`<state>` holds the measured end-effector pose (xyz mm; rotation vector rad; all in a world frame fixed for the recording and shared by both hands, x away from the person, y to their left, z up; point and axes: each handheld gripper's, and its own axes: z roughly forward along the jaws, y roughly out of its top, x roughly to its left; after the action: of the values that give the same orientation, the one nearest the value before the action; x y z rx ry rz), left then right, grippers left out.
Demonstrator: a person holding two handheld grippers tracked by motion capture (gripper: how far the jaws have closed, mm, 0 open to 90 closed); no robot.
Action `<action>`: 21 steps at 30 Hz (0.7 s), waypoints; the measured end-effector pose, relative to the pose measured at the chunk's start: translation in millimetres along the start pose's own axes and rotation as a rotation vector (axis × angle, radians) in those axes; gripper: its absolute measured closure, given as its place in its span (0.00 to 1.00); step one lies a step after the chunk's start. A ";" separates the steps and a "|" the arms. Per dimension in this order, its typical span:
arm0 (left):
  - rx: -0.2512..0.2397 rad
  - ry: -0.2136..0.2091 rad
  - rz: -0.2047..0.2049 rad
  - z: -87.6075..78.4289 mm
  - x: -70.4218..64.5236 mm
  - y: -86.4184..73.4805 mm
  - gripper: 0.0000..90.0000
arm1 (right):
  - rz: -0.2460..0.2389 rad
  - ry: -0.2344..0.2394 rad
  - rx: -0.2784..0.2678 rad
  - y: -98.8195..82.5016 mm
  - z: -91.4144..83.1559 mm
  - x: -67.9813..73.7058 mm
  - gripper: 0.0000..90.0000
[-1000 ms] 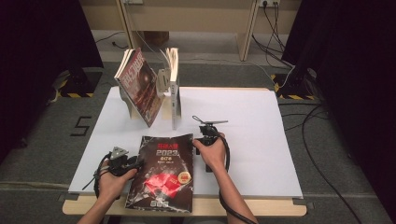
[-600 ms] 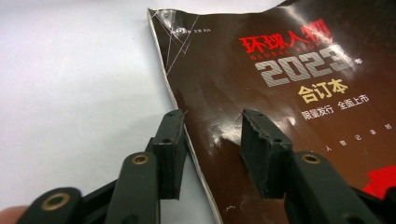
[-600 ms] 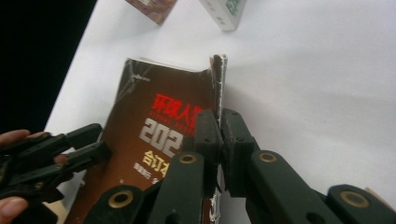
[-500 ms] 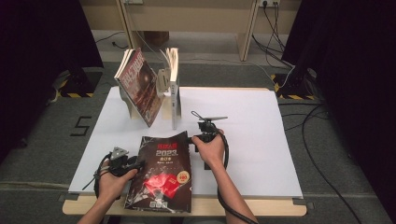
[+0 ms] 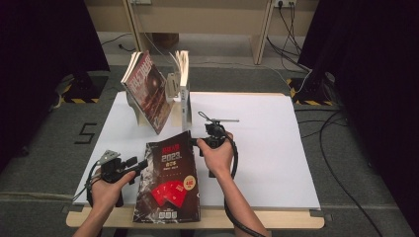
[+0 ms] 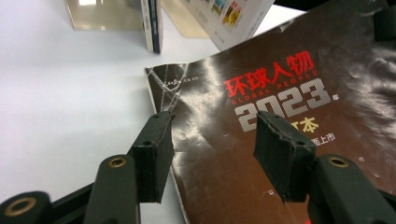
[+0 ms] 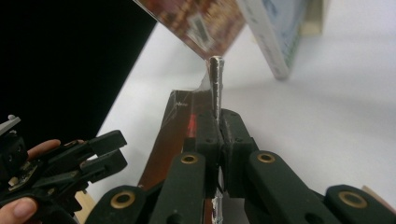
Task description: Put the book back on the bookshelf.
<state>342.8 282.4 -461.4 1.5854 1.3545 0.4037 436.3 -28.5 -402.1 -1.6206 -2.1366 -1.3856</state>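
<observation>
Right tongs pinch the magazine edge; left tongs, just opening, straddle its partly cropped cover.

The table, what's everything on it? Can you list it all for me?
Table: one, white top, wooden front edge, centre.
Dark magazine: one, black-brown with red and silver lettering, near edge, right side lifted.
Leaning magazine: one, reddish cover, tilted at the back left.
Upright book: one, pale, standing beside it.
Left gripper: one, black, fingers open over the dark magazine's left edge, having just been opening.
Right gripper: one, black, pinching that magazine's right edge.
</observation>
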 end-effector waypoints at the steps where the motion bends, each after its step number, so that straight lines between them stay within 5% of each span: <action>1: -0.005 -0.006 -0.002 -1.9 -1.4 2.0 0.50 | -0.011 0.001 -0.009 1.4 -0.8 4.0 0.97; 10: -0.033 -0.041 0.009 -14.5 -13.1 15.4 0.47 | -0.081 0.041 -0.085 12.7 -9.2 41.6 0.97; 21: -0.024 -0.047 0.040 -15.7 -18.6 25.9 0.46 | -0.119 0.041 -0.126 20.9 -11.2 54.2 0.97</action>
<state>339.4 275.4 -426.8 1.5947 1.2791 0.4034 426.1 1.6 -352.2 -1.5133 -2.1958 -1.6042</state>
